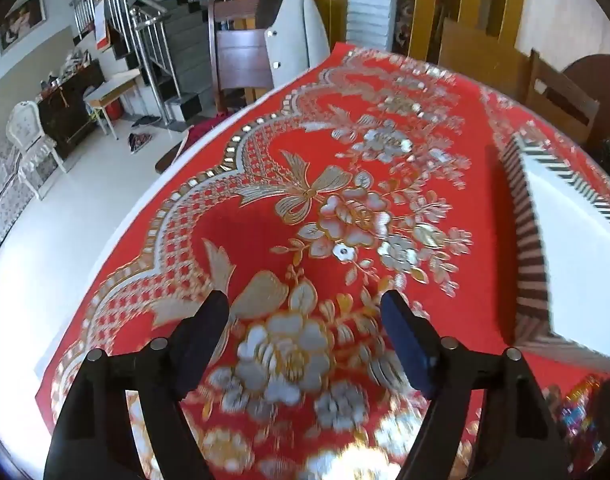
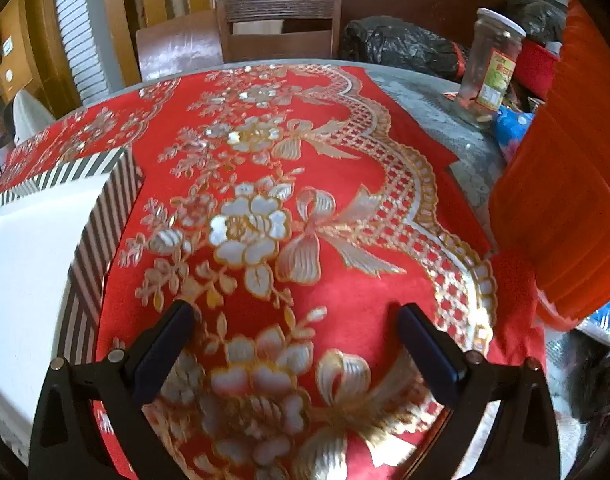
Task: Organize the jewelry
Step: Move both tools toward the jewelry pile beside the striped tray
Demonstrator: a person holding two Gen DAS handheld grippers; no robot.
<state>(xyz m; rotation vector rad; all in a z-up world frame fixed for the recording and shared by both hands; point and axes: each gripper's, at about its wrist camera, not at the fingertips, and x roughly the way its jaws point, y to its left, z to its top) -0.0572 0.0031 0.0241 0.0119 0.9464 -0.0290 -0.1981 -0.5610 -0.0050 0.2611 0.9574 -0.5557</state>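
Striped black-and-white rectangular box (image 1: 525, 236) lies on the red floral-clothed counter (image 1: 477, 184), long axis running away from both cameras. Left tool (image 1: 305, 304) and right tool (image 2: 295, 314): spread, empty. Only the right view shows a glass jar (image 2: 489, 68).

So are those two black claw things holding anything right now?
No, nothing is held. The left gripper and right gripper both have their jaws spread open over the red floral tablecloth, with only cloth between them.
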